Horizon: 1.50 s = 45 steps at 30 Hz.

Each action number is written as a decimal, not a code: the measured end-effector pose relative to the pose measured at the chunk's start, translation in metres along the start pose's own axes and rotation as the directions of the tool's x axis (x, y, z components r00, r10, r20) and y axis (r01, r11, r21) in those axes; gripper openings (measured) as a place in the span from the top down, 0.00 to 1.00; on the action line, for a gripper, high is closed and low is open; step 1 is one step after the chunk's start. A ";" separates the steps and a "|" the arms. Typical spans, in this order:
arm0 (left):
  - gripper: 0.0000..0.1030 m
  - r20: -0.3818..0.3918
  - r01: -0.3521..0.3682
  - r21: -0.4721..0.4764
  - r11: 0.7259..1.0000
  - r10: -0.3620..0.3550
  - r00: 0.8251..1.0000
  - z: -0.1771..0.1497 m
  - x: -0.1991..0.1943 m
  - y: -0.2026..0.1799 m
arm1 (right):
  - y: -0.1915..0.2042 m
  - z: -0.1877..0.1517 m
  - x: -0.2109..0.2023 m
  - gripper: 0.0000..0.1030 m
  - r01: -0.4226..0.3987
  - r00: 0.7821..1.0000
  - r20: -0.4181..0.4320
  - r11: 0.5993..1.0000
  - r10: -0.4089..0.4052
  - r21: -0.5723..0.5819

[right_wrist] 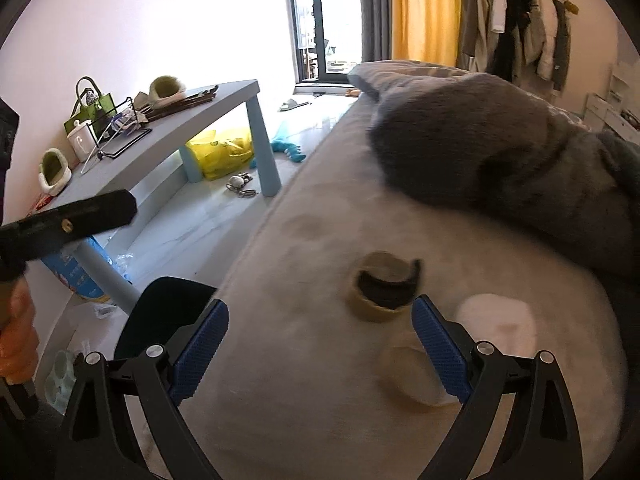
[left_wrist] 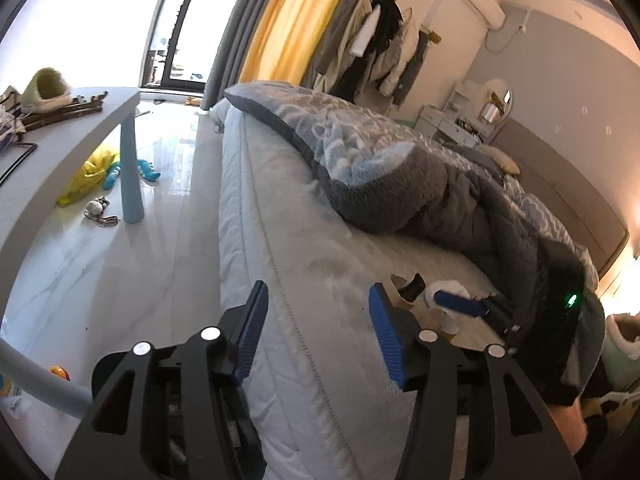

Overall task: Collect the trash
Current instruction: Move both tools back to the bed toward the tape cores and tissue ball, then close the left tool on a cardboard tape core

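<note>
Bed (right_wrist: 320, 360): both tongs spread, empty — L (left_wrist: 318, 336), R (right_wrist: 320, 344) near cup (right_wrist: 382, 286).

Below my open right gripper (right_wrist: 320, 344), a paper cup (right_wrist: 382, 286) stands on the mattress (right_wrist: 312, 240), a tissue (right_wrist: 498, 326) right of it, the blanket (right_wrist: 500, 148) behind, the table (right_wrist: 168, 136) left.

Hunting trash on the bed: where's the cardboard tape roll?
In the right wrist view, the cardboard tape roll lies on the mattress just ahead of the right gripper, left of a white tissue.
</note>
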State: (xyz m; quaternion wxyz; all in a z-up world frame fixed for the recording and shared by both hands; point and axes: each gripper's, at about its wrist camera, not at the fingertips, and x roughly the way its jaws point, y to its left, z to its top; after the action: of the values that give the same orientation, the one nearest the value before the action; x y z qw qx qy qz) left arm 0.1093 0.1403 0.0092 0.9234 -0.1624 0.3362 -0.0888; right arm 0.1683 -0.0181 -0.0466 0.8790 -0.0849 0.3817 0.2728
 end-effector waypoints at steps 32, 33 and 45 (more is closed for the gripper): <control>0.67 -0.099 0.069 0.089 0.994 -0.060 0.993 -0.006 0.124 -0.107 | -0.126 -0.034 -0.031 0.09 0.041 0.999 0.012 0.998 -0.041 0.038; 0.69 -0.101 0.071 0.083 0.994 -0.062 0.993 -0.006 0.127 -0.108 | -0.128 -0.035 -0.031 0.09 0.040 0.999 0.011 0.998 -0.040 0.039; 0.80 -0.131 0.090 0.030 0.996 -0.085 0.988 -0.008 0.145 -0.109 | -0.137 -0.041 -0.032 0.09 0.046 0.999 0.004 0.997 -0.046 0.060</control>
State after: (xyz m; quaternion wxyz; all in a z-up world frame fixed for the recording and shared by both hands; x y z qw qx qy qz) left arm 0.2084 -0.0026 -0.0437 0.8976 -0.1543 0.3864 -0.1456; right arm 0.1996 -0.1608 -0.0596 0.8883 -0.0665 0.3851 0.2412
